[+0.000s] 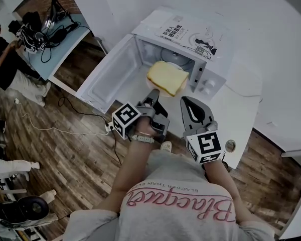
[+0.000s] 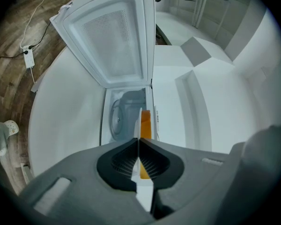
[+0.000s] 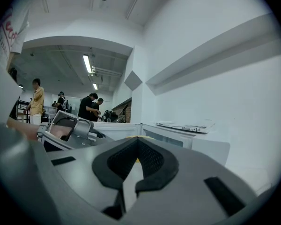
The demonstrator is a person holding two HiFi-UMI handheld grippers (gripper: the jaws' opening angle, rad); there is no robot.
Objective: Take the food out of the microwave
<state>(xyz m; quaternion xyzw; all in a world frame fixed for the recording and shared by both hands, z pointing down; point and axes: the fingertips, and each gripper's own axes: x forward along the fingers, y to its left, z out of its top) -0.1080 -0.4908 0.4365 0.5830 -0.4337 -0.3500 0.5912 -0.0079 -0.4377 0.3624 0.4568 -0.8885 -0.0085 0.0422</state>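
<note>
Left gripper [image 2: 138,139] jaws pinched shut on the plate [image 2: 136,122] rim, edge-on between the pads. Food [image 1: 166,77], a yellow slab, sits on that plate straight ahead of my left gripper, at the microwave [image 1: 210,49] mouth, longer side seemingly across the opening. Right gripper [image 1: 185,100] pressed together, holding nothing, just beside. Of the 2, left is nearer. I'd pull straight back, plate level.

Ahead of the grey left tool [image 1: 153,92], the food [image 1: 167,78] is yellow, the microwave [image 1: 230,49] white; below it, brown wood-grain floor [image 1: 75,154].
</note>
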